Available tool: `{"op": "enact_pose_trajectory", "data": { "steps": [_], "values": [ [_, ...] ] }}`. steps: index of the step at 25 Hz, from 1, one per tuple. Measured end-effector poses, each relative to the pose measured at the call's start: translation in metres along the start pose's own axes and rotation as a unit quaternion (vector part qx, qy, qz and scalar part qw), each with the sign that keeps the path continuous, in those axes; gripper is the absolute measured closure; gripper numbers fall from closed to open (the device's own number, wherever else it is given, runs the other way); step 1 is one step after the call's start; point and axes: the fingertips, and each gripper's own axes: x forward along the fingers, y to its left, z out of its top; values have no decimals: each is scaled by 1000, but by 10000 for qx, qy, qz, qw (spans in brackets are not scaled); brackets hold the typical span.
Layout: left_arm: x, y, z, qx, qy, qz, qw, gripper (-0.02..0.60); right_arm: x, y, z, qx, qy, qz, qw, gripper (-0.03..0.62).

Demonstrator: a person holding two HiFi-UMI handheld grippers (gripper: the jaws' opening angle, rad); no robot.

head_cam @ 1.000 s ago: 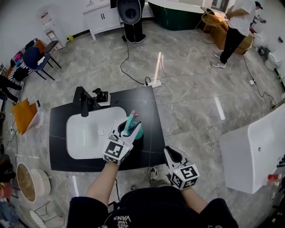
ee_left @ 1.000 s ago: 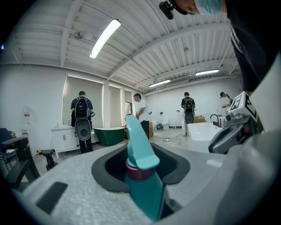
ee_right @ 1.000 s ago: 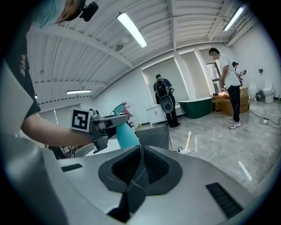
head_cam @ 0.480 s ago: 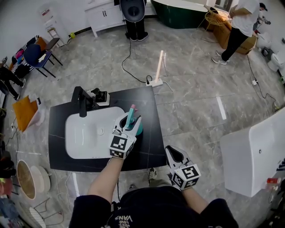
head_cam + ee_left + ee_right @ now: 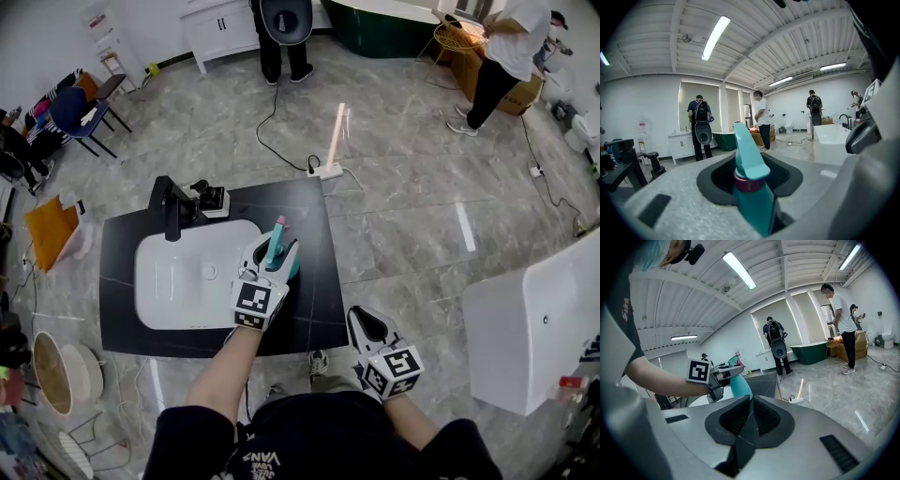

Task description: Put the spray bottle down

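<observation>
A teal spray bottle point(image 5: 275, 248) with a pink nozzle tip stands upright in my left gripper point(image 5: 272, 253), over the black counter point(image 5: 309, 234) just right of the white basin point(image 5: 187, 281). In the left gripper view the bottle's neck and trigger head point(image 5: 749, 178) fill the gap between the jaws, which are shut on it. The right gripper view shows the bottle point(image 5: 738, 383) from the side, held by the left gripper point(image 5: 723, 376); whether its base touches the counter I cannot tell. My right gripper point(image 5: 364, 323) hangs off the counter's near right corner, jaws shut and empty point(image 5: 749, 425).
A black tap point(image 5: 171, 208) and a small black dispenser on a white tray point(image 5: 214, 201) stand behind the basin. A white power strip with cable point(image 5: 328, 171) lies on the floor beyond. People stand at the back point(image 5: 506, 56). A large white tub point(image 5: 534, 319) is at the right.
The left gripper has sunk a little with the bottle, toward the counter beside the basin. The right gripper has kept still.
</observation>
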Motion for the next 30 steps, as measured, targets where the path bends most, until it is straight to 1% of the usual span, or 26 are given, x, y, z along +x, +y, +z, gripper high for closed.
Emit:
{"op": "enact_pose_trajectory", "data": {
  "steps": [3, 7, 8, 9, 13, 18, 24, 30],
  "values": [
    [-1, -1, -2, 47, -1, 36, 10000, 436, -1, 0, 0, -14, 3, 9, 10000, 568],
    [0, -1, -1, -26, 14, 50, 10000, 434, -1, -1, 3, -28, -8, 10, 10000, 568],
    [0, -1, -2, -74, 51, 42, 10000, 425, 0, -1, 3, -28, -11, 13, 10000, 568],
    [0, -2, -3, -136, 97, 33, 9999, 396, 0, 0, 3, -25, -13, 19, 10000, 568],
    [-1, -3, -9, -305, 209, 5, 9993, 319, 1, 1, 2, -9, -27, 48, 10000, 568],
    [-5, -2, -15, -394, 265, -7, 9989, 268, 2, 4, 3, -11, -43, 50, 10000, 568],
    [-20, -1, -15, -433, 184, -66, 9989, 261, 2, 13, 2, -51, -38, 53, 10000, 568],
    [-45, 1, -13, -423, 58, -88, 9990, 262, 0, 32, 2, -123, -80, 81, 9999, 569]
  ]
}}
